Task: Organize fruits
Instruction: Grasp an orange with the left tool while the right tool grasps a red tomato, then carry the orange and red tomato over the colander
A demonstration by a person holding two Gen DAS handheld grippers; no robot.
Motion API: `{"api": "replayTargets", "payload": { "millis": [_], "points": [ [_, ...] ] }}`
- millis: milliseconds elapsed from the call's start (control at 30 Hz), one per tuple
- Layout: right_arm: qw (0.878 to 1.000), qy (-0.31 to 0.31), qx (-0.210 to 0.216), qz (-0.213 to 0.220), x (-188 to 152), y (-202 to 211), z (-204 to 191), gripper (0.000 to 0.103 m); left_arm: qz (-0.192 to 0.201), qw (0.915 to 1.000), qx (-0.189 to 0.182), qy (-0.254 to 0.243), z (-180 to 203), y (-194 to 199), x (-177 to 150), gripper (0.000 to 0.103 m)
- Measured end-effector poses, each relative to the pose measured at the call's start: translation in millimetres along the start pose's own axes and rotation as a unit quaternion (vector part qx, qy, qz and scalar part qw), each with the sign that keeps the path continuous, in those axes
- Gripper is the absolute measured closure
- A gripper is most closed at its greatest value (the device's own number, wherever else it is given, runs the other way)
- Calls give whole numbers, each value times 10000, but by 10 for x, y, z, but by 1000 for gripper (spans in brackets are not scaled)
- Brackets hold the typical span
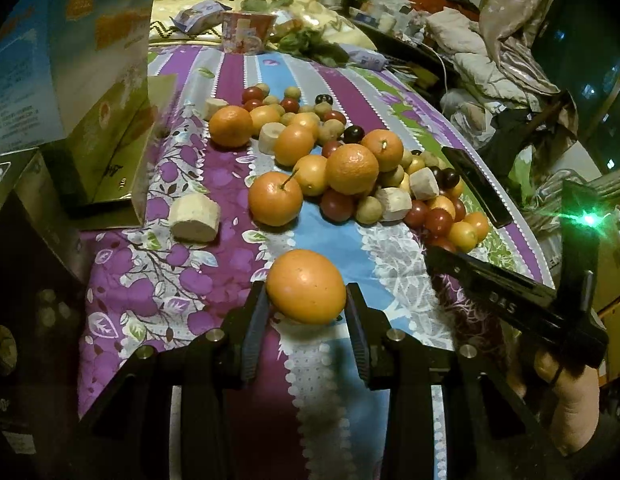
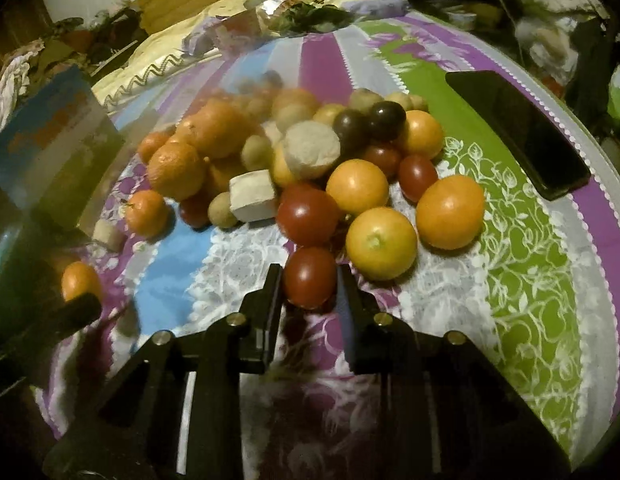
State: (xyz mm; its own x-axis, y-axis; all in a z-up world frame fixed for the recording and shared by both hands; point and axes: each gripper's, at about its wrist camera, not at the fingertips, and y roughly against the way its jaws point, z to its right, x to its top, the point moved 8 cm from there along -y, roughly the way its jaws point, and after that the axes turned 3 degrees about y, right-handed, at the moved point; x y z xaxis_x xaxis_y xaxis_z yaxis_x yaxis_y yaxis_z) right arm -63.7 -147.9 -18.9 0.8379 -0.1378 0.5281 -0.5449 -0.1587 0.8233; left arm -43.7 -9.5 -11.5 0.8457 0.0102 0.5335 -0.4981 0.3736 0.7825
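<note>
A heap of fruit point(image 1: 349, 168) lies on a purple, blue and green patterned bedspread point(image 1: 230, 80): oranges, red and dark cherry tomatoes, small brown round fruits and pale cut chunks. My left gripper point(image 1: 308, 304) is shut on an orange point(image 1: 306, 286) at the near side, apart from the heap. In the right wrist view my right gripper point(image 2: 310, 284) is shut on a red cherry tomato point(image 2: 310, 278) at the heap's near edge, beside a yellow-orange fruit point(image 2: 379, 242). The left wrist view shows the right gripper point(image 1: 435, 254) reaching in from the right.
Printed cardboard boxes point(image 1: 70, 80) stand at the left, with a pale chunk point(image 1: 194, 218) in front of them. A black phone point(image 2: 517, 132) lies near the bed's right edge. A printed cup point(image 1: 248, 32) and packets sit at the far end. Piled clothes point(image 1: 489, 60) lie beyond the bed's right edge.
</note>
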Motion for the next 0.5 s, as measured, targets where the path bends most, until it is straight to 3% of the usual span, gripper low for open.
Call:
{"api": "replayTargets", "payload": {
  "millis": [300,500],
  "points": [
    [9984,487,-17,288,73,591,-372,76,210,9994,223,-143,-53,460,138,63],
    [9934,902,314,635,385,926,-932,76,565,9949,837,-27,-412,1025,343,63]
  ]
}}
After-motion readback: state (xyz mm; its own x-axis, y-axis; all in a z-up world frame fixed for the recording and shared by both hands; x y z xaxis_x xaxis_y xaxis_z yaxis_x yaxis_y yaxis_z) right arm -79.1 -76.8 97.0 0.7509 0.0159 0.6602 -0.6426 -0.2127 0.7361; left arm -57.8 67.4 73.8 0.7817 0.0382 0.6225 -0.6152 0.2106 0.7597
